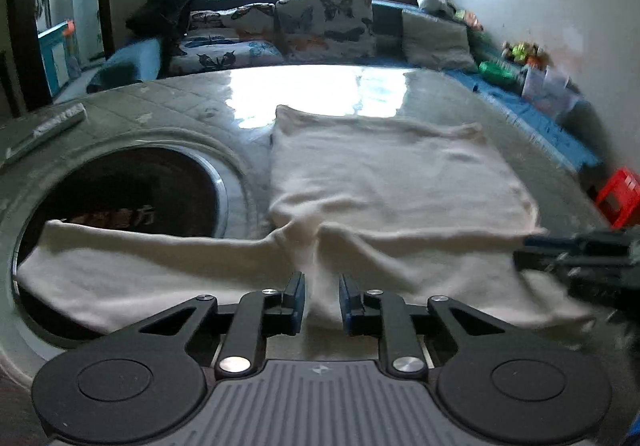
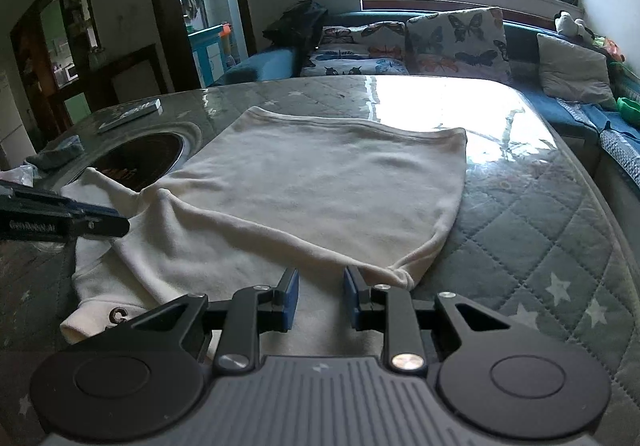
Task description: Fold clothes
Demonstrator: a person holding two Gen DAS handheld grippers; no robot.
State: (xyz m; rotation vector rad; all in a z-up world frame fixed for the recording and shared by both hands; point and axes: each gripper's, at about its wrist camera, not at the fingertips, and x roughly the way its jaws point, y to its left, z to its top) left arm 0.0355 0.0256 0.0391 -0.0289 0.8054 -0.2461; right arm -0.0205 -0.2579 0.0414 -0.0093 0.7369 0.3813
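Sweater [image 1: 384, 182], cream, lies flat on the quilted glass-topped worktop [image 2: 540, 206] in front of us. Its long axis runs from the near edge toward the far edge by the sofa [image 2: 460, 42]: hem at the far end, shoulders and neckline at the near edge. One sleeve [image 1: 132, 266] stretches sideways along the near edge, draping over the round inset cooktop [image 1: 132, 190] toward the left side. Fabric is ridged up in a fold across the near part of the body.

Our left claw [image 1: 321, 300] sits low at the near edge with a bunch of sweater cloth between its blue pads, jaws narrowed on it. Our right claw [image 2: 320, 298] is also at the near edge, at the sweater's right near corner, jaws narrow with cloth pinched between the pads. Each claw shows at the side of the other's view.

A remote [image 2: 130, 115] lies at the far left corner.
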